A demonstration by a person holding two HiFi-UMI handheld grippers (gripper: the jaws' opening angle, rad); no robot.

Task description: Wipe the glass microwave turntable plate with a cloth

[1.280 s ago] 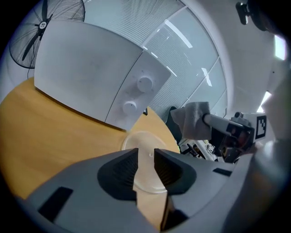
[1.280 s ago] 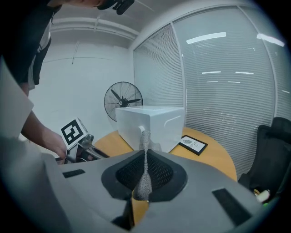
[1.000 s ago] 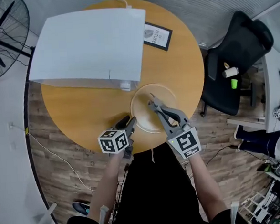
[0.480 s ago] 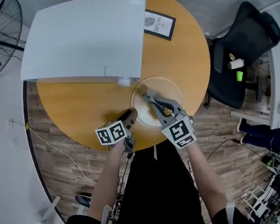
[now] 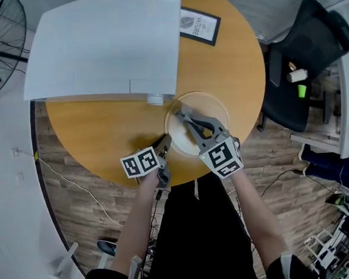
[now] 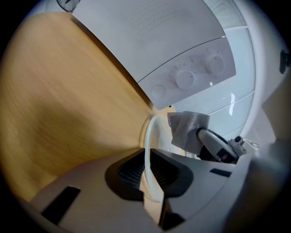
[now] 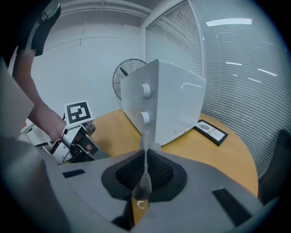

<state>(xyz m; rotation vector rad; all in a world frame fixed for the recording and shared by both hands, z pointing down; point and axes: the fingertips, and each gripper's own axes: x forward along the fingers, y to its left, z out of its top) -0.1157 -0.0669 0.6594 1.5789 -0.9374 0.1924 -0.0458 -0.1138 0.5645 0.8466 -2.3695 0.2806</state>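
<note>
Field note. My left claw (image 6: 149, 158) has just been closing and now pinches the near rim of the glass plate (image 5: 217, 111), which sits on the desk (image 5: 102, 132) just in front of the microwave (image 5: 108, 45). My right claw (image 7: 145, 160) is clamped on the grey cloth (image 6: 187, 129), over the plate's middle; I can't tell if it touches the glass. I judge the setup done: plate steadied, cloth in hand. The wiping itself is all left.
</note>
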